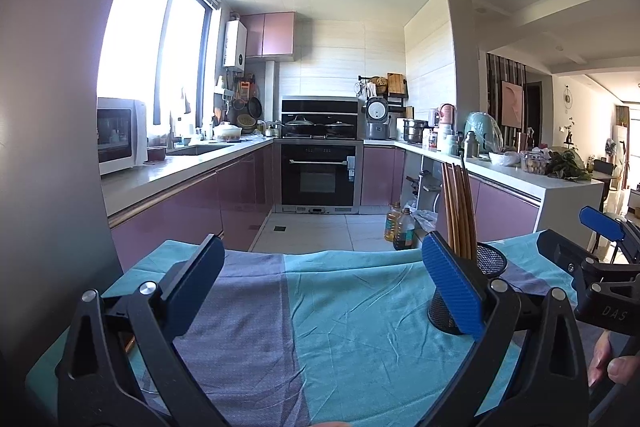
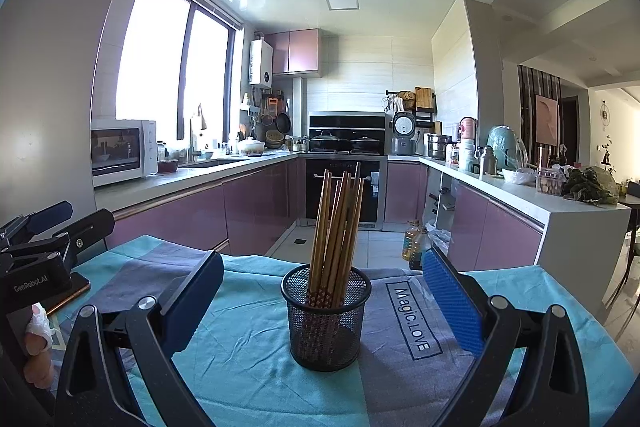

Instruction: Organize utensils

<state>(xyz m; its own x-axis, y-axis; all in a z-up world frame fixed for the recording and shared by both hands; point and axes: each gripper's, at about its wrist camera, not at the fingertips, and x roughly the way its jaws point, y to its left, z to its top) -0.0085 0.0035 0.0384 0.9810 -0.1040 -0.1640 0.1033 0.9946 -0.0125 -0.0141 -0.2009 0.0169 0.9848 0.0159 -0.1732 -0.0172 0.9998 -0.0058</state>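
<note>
Chopsticks bundled upright in mesh holder, mid tabletop on teal cloth, toward far edge. Left gripper jaws wide apart, empty; right gripper likewise, straddling holder without contact. Judgement: sticks light, stiff, smooth, prone to slip; take at upper shafts. Holder light, tips easily. Right view alone shows printed cloth lettering; left view shows holder half hidden behind finger.

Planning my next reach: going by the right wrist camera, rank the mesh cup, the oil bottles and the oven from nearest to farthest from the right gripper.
1. Mesh cup, centred ahead of the right gripper, on the cloth.
2. Oil bottles, on the floor beyond the table, to the right.
3. Oven, against the far wall, centre.
</note>
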